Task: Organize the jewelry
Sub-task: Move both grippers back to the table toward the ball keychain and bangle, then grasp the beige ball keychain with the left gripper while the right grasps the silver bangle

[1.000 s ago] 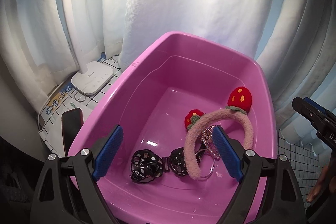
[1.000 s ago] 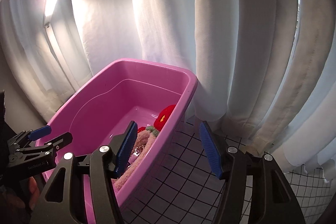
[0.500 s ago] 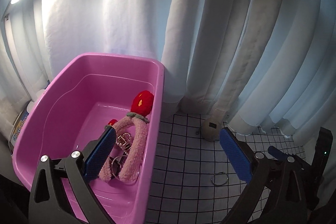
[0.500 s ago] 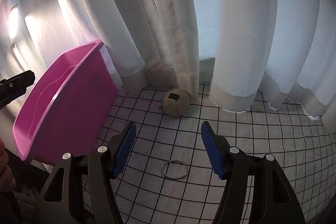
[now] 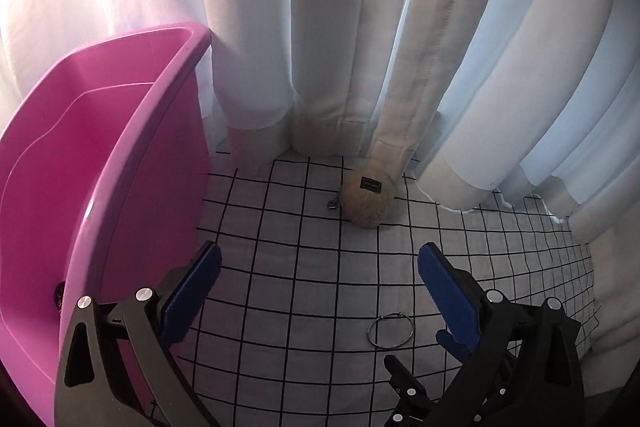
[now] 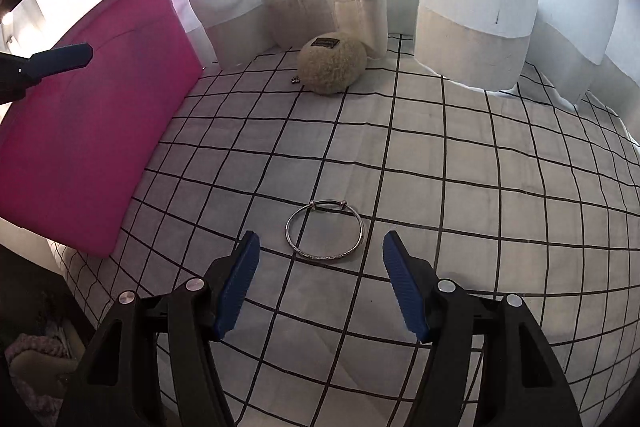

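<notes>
A thin silver bangle (image 6: 325, 231) lies flat on the white grid-patterned cloth (image 6: 460, 163), just ahead of my right gripper (image 6: 320, 247), which is open and empty with a blue pad on either side of it. The bangle also shows in the left wrist view (image 5: 390, 331). My left gripper (image 5: 320, 263) is open and empty above the cloth, beside the pink plastic tub (image 5: 100, 163). The tub's outer wall shows in the right wrist view (image 6: 92, 131). A fuzzy beige round pouch (image 6: 332, 62) with a small metal charm (image 6: 295, 80) lies by the curtain; it shows in the left view (image 5: 368, 195) too.
White curtains (image 5: 360, 27) hang along the back of the cloth. A dark item (image 5: 60, 297) sits low inside the tub. My left gripper's finger (image 6: 56, 61) reaches into the right view at upper left. The cloth's edge drops off at lower left (image 6: 80, 267).
Both grippers swung right, away from the tub's inside with the headband and clips, and lowered toward the cloth. The bangle now lies close before my right gripper. Both stayed open.
</notes>
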